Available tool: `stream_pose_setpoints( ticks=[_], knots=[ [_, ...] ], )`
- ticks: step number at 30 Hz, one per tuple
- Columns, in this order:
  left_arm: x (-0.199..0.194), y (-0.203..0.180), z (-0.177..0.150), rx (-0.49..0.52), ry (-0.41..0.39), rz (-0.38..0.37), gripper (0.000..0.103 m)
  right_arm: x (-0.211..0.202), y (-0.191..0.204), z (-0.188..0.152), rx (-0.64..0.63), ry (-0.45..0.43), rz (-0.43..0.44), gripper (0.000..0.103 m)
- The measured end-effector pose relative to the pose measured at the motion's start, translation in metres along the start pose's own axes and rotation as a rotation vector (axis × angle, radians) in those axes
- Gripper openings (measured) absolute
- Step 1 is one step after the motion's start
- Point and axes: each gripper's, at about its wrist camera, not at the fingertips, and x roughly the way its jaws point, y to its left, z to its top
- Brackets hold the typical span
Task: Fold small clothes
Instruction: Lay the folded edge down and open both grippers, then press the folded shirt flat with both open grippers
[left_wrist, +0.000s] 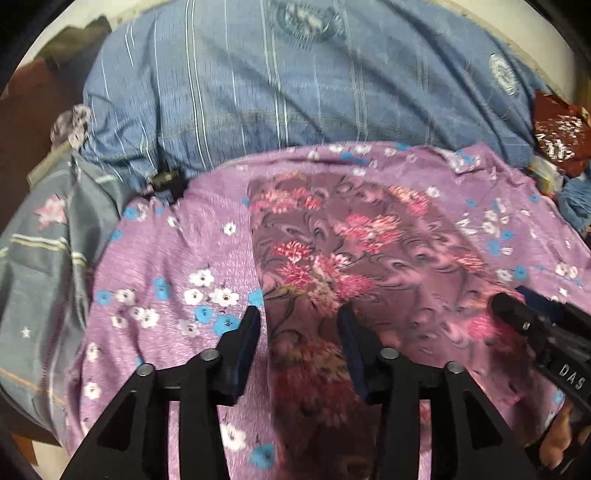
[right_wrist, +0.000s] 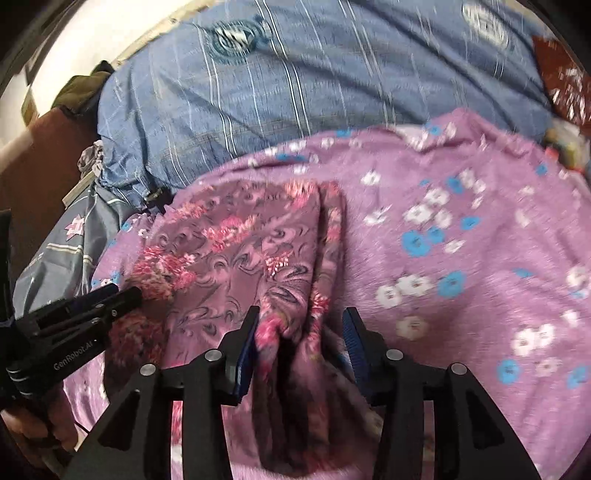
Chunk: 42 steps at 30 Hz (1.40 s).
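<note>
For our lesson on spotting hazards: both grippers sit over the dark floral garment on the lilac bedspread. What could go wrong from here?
1. The dark mauve garment with pink flowers bunches in a ridge between the right gripper jaws, so the fold may set crooked.
2. The left gripper jaws straddle the garment's edge over the lilac flowered bedspread; closing could pinch both layers.
3. Both views are blurred, suggesting motion that may shift the cloth.

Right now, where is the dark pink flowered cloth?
The dark pink flowered cloth lies on the purple flowered sheet, in front of the blue striped pillow; the left gripper and right gripper stand at its near edge.
</note>
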Motion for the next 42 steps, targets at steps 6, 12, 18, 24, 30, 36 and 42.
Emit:
stream_pose_setpoints(
  ticks=[6, 12, 18, 24, 30, 36, 42],
  knots=[
    [-0.003, -0.001, -0.024, 0.003, 0.060, 0.025, 0.052, -0.011, 0.003, -0.011, -0.067, 0.028, -0.056, 0.000],
    [0.010, -0.001, -0.039, 0.024, 0.136, 0.030, 0.052, 0.017, -0.019, -0.028, 0.019, 0.176, -0.048, 0.000],
    [-0.029, 0.025, -0.008, -0.014, -0.009, 0.043, 0.052, -0.021, -0.020, 0.022, 0.016, 0.009, 0.000, 0.003],
    [-0.031, 0.032, 0.032, -0.062, -0.060, 0.049, 0.054, 0.000, -0.012, 0.068, 0.034, 0.003, 0.109, 0.006],
    [0.031, 0.016, 0.059, -0.055, -0.003, 0.034, 0.056, 0.056, -0.004, 0.086, 0.062, 0.060, 0.149, 0.006],
    [0.111, 0.013, 0.058, -0.049, 0.155, 0.070, 0.058, 0.131, -0.021, 0.071, 0.140, 0.251, 0.120, 0.001],
    [0.101, 0.021, 0.060, -0.077, 0.114, 0.058, 0.058, 0.091, -0.021, 0.074, 0.099, 0.163, 0.118, 0.007]
  ],
)
